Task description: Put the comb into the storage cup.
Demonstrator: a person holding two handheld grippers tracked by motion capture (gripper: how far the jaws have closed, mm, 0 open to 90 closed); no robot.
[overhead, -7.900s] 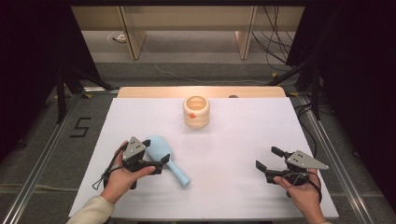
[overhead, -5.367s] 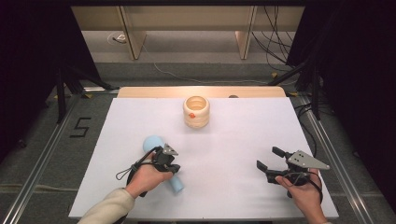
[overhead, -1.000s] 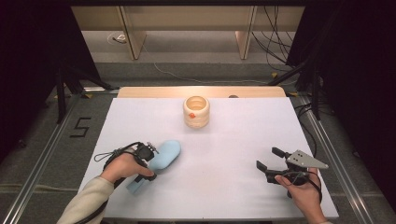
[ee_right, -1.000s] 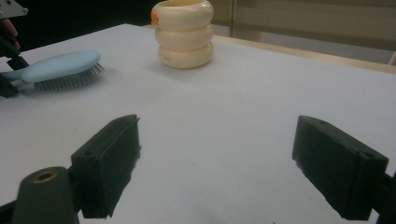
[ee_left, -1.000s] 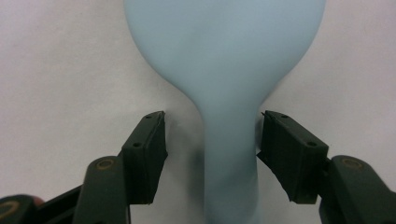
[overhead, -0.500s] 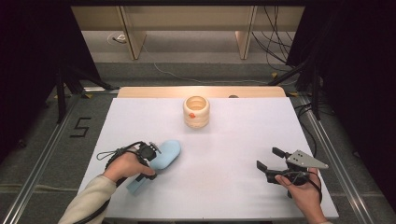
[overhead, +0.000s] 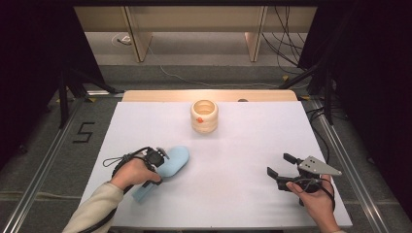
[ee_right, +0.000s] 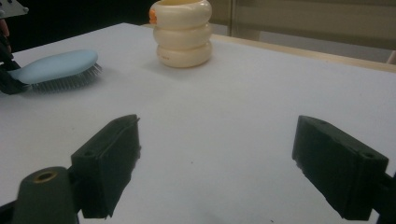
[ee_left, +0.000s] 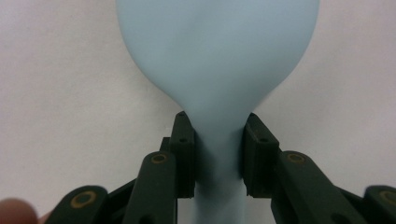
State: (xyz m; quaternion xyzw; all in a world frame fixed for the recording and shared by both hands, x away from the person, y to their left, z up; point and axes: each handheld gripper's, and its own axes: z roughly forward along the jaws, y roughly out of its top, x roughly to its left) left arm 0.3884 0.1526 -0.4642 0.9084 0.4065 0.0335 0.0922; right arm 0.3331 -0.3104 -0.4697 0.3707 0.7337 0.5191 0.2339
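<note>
Here the left tongs (overhead: 163, 160) sit at the near left part of the white counter (overhead: 252, 145), and in the left gripper view their two black pads press on either side of the narrow neck of a pale blue hairbrush (ee_left: 219, 70), just where the handle widens into the oval head. The jaws have just been closing, with that neck between them, and now they clamp it. In the high view the hairbrush (overhead: 172, 161) lies flat on the counter, its head pointing away from the person and slightly to the right, its handle running back under the left hand (overhead: 133, 172) towards the near edge. The right gripper view looks at the hairbrush (ee_right: 56, 65) from the side: the smooth blue back faces up and the bristles face down on the counter. The right tongs (overhead: 282, 167) rest at the near right of the counter, well apart from the brush, held by the right hand (overhead: 316, 194); their jaws stand wide apart with nothing between them but bare counter. A cream ringed cup (overhead: 204, 115), made of three stacked bulges and carrying a small orange mark near its rim, stands upright towards the far middle of the counter, well apart from both tongs and from the brush. The ringed cup (ee_right: 183, 32) also appears at the top of the right gripper view.
</note>
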